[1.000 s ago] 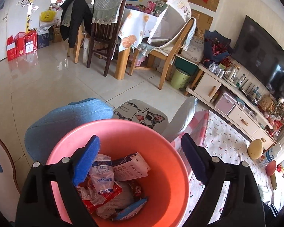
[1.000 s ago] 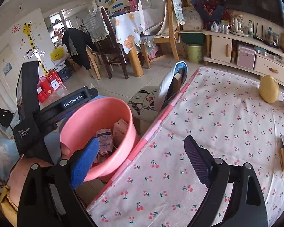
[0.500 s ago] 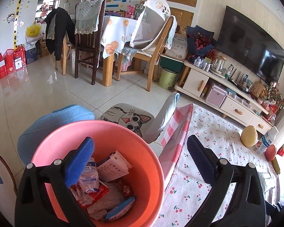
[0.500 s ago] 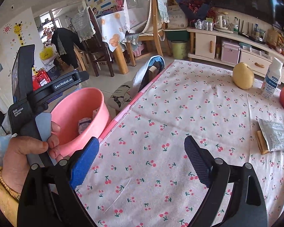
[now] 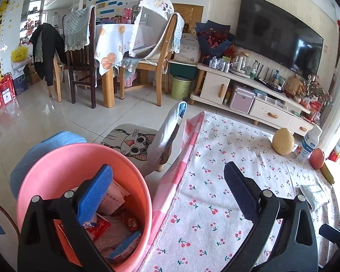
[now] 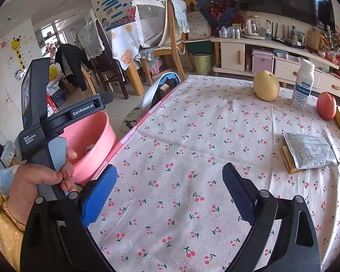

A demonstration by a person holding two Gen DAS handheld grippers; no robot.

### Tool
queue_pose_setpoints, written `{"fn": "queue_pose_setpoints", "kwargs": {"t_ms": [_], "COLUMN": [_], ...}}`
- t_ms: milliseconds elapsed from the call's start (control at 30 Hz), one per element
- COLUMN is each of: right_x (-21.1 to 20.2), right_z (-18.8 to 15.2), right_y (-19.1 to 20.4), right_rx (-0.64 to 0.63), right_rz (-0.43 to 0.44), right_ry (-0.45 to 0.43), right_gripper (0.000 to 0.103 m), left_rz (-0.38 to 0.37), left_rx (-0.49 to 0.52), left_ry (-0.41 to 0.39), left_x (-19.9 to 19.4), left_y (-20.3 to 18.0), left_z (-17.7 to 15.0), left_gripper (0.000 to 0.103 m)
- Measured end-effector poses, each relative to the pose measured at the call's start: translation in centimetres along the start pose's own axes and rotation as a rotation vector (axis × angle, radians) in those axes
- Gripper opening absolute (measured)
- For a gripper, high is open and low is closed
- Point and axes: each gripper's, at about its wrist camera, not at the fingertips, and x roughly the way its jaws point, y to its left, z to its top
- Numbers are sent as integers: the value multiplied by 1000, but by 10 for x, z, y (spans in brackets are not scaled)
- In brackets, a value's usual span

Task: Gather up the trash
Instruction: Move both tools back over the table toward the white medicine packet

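Silver packet [image 6: 310, 151] lying flat on the cherry cloth, out at about 2 o'clock from the right gripper [image 6: 167, 192], long axis slanting right. Jaws spread wide, empty. Nearer than the left gripper [image 5: 167, 195], also gaping empty.

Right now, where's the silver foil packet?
In the right wrist view the silver foil packet lies flat on the cherry-print tablecloth at far right, overlapping a tan wrapper, nearer the camera than the red apple.
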Motion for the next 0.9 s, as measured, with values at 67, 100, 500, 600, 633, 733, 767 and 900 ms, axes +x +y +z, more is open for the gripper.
{"fn": "queue_pose_setpoints", "kwargs": {"t_ms": [67,100,500,600,633,733,767,900], "right_x": [-4,-6,-29,-35,-36,-41,-43,-48], "right_z": [-2,-2,-14,-15,-16,-19,-20,-23], "right_y": [-7,-10,-62,-77,-83,-99,-105,-124], "right_rx": [12,17,98,120,129,155,166,202], "right_rz": [-1,-2,-13,-25,-28,-40,-42,-46], "right_ry": [-5,-8,-39,-49,-51,-56,-58,-61], "right_gripper": [93,93,93,93,93,93,93,93], "left_rz": [-13,-18,-96,-116,-122,-128,-130,-140], "left_rx": [23,33,171,197,207,251,267,330], "left_ry": [-4,-7,6,15,17,17,18,25], "left_x": [-1,-2,-2,-1,-1,-2,-2,-2], "left_y": [-10,-14,-74,-89,-94,-110,-115,-136], "left_z": [-1,-3,-17,-22,-23,-28,-30,-37], "left_gripper": [99,99,99,99,99,99,99,99]}}
